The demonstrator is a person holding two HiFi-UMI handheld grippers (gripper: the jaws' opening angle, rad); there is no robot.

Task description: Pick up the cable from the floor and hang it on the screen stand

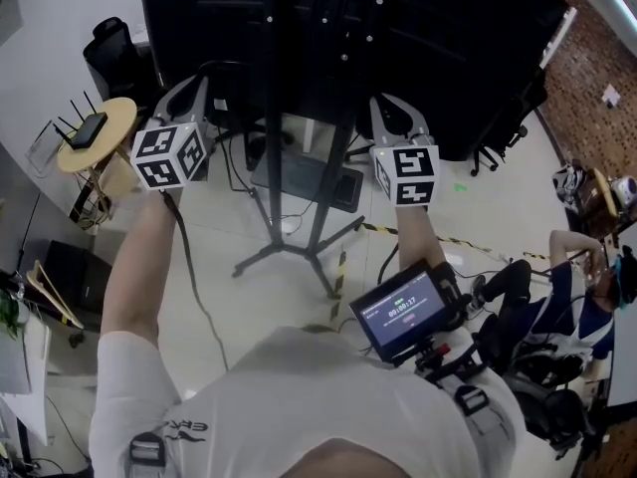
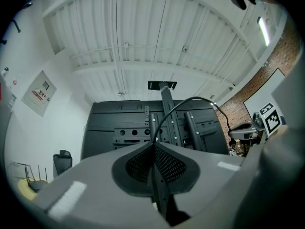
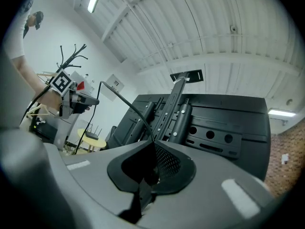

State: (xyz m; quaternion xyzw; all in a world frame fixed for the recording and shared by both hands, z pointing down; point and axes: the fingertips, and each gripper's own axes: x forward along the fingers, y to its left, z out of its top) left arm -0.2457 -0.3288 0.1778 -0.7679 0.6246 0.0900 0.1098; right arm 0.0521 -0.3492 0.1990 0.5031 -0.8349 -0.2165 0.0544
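Left gripper (image 2: 154,144) and right gripper (image 3: 153,147), raised side by side before the rear of a large dark screen (image 1: 418,28). Each pair of jaws is seen clenched together on the thin black cable (image 2: 192,98), which is pinched between the mesh-textured pads (image 2: 167,163) and leaves them at the tips. From the left gripper the cable is carried up in an arch and down to the right, towards the other gripper; in the right gripper view the same cable is seen running up and to the left to the left gripper. The cable span is thus held in the air between the two tools, clear of the floor (image 1: 214,237) and near the vertical mounting rails (image 2: 167,113) on the back of the screen, though contact with them cannot be made out. The screen stand (image 1: 274,137) is shown in the head view as a dark upright post between the two grippers, with splayed legs (image 1: 261,257) resting on the pale floor. To the far left a round yellow table (image 1: 117,118) bearing a router (image 1: 88,129) is visible. A small display (image 1: 403,312) is worn at the person's chest, and a seated person (image 1: 577,267) is seen at the right edge
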